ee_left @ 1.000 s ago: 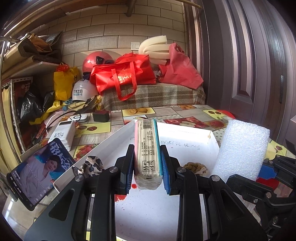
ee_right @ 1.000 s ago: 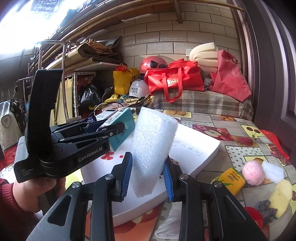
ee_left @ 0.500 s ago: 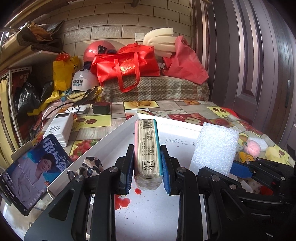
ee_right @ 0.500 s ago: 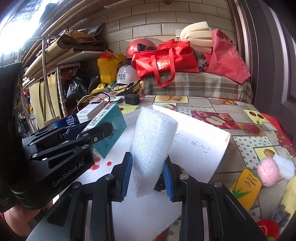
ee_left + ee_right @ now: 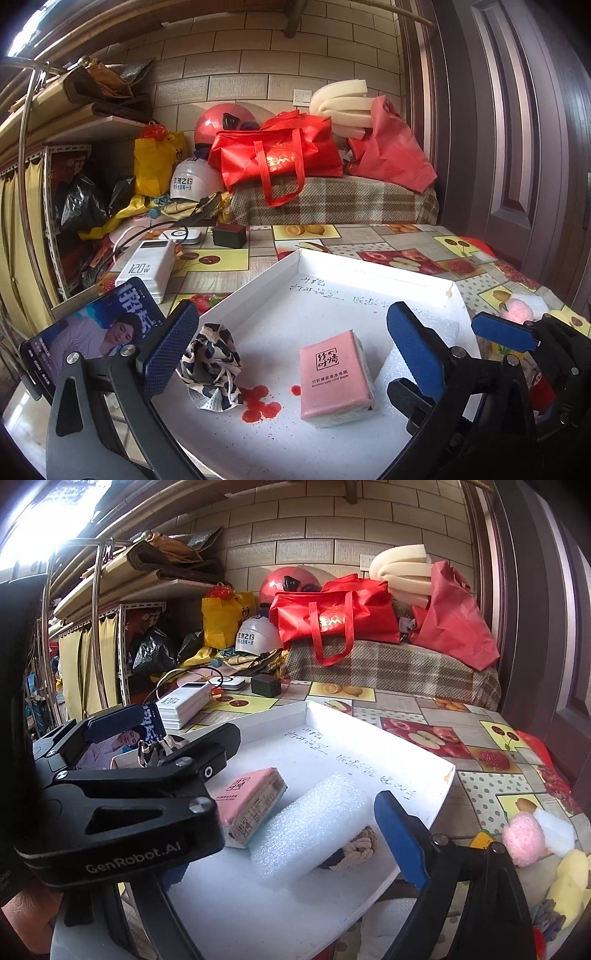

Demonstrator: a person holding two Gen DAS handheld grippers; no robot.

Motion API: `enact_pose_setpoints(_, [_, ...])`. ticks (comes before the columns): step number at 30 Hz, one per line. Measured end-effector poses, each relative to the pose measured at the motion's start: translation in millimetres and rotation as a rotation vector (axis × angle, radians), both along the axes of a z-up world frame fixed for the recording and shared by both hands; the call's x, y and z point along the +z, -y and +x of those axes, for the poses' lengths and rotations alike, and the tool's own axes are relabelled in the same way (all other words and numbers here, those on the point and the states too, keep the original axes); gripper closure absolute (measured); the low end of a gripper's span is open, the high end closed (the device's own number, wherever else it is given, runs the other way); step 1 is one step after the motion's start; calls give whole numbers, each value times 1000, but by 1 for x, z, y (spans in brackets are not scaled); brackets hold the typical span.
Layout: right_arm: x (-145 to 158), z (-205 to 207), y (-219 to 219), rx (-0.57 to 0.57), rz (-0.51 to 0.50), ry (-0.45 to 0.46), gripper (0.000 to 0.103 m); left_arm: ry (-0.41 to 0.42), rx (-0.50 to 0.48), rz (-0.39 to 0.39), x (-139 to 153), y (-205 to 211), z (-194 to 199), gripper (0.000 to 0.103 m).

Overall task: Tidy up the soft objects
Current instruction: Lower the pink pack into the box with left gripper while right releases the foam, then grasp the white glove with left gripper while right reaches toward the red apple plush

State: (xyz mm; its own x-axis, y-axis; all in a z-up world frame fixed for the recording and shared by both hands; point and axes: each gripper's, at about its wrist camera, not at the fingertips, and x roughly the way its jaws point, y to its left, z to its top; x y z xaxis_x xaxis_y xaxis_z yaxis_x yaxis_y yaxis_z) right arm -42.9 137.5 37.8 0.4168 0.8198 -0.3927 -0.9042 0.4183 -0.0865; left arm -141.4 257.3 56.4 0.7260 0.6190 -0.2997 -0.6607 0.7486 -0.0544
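A pink tissue pack [image 5: 335, 373] lies flat in the white tray [image 5: 369, 266], between the wide-open jaws of my left gripper [image 5: 291, 354]. The pack also shows in the right wrist view [image 5: 251, 801]. Beside it lies a white foam block [image 5: 310, 821], partly over a knotted rope ball [image 5: 356, 849]. A leopard-print cloth [image 5: 212, 363] sits at the tray's left. My right gripper [image 5: 295, 834] is open and empty just above the foam; its left finger is hidden behind the left gripper's body [image 5: 122, 805].
A phone [image 5: 92, 332], a white power bank [image 5: 147, 267] and a black charger [image 5: 229, 235] lie left of the tray. A pink pom-pom [image 5: 522, 838], yellow and white soft pieces [image 5: 569, 878] lie right of it. Bags and helmets are piled behind.
Both grippers opened. The tissue pack left the left gripper and now lies flat in the tray. The foam block left the right gripper and lies beside it.
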Motion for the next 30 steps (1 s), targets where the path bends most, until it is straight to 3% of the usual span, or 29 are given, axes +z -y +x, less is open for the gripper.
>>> enact_pose_setpoints(10, [5, -4, 25, -6, 83, 22, 13, 75, 51, -35, 2, -9, -17, 0])
enact_pose_setpoints(14, [5, -6, 43, -95, 84, 50, 13, 65, 45, -26, 1, -4, -17, 0])
enact_pose_setpoints(18, [5, -3, 66, -89, 88, 39, 13, 46, 10, 2, 2, 9, -15, 0])
enact_pose_setpoints(22, [5, 8, 101, -100, 109, 7, 13, 25, -72, 43, 3, 31, -12, 0])
enact_pose_setpoints(25, [8, 30, 136, -169, 144, -24, 13, 16, -184, 48, 3, 51, -8, 0])
enact_pose_setpoints(30, [12, 83, 199, -378, 230, -82, 13, -60, -480, 12, 2, 93, 10, 0])
